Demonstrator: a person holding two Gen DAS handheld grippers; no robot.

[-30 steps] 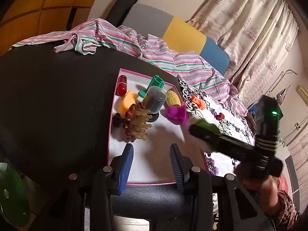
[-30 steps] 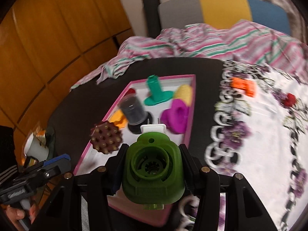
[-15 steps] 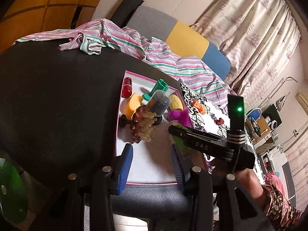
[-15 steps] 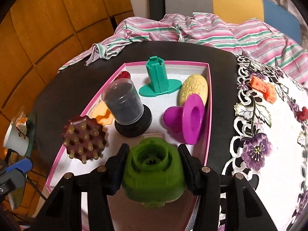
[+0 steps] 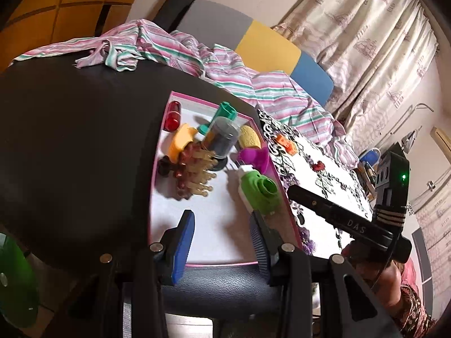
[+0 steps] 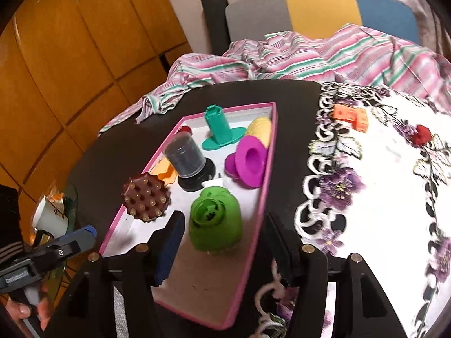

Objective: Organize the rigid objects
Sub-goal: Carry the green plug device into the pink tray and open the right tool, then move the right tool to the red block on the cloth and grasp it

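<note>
The green part (image 6: 215, 219) looks like matt plastic with fine layer lines. The pink-rimmed tray (image 6: 255, 211) seems to be cardboard, with a smooth white floor. The table (image 5: 70, 140) has a dark, smooth and slightly shiny top. On the right lies a white lace cloth (image 6: 380, 191) with embroidered purple flowers. The far striped fabric (image 6: 324, 56) is thin and crumpled. The left wall panels (image 6: 70, 56) are glossy wood.

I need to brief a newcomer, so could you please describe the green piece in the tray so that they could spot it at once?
Find the pink-rimmed tray on the dark table. At its near end, just ahead of the opening right gripper, lies the green piece, freed. It is the only bright green, rounded lump there, with a ringed opening and a white tab behind.
</note>
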